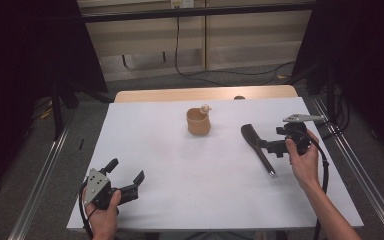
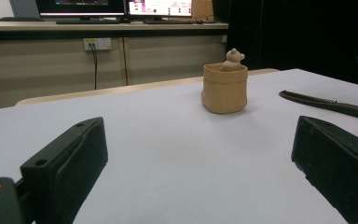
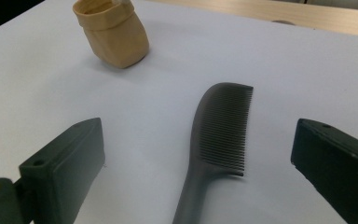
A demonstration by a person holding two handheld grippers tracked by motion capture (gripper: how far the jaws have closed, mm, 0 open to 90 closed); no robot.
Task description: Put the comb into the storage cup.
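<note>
A: What is the right gripper [image 1: 269, 143] over?

B: A black comb [image 3: 216, 140] lying flat on the white tabletop [image 1: 180, 175]. It has a long, slim handle that widens into a curved head, with a row of fine, close-set teeth along one edge. In the right gripper view the handle runs down between the two jaws and the teeth face the right-hand jaw.

A: Is it gripped?

B: No. The jaws stand wide apart, one on either side of the comb, touching nothing. In the high view the comb [image 1: 256, 141] lies on the right half of the tabletop, head towards the far edge, just in front of the person's right hand [image 1: 305, 160].

A: And the left gripper [image 1: 126, 176]?

B: Near the front left corner of the tabletop, held low, jaws spread wide and empty.

A: Anything else there?

B: A small tan pouch [image 1: 198, 121] with a rolled rim stands upright near the middle, towards the far edge, well apart from the comb. A tiny pale bear figure [image 2: 233, 59] peeks over its rim.
</note>
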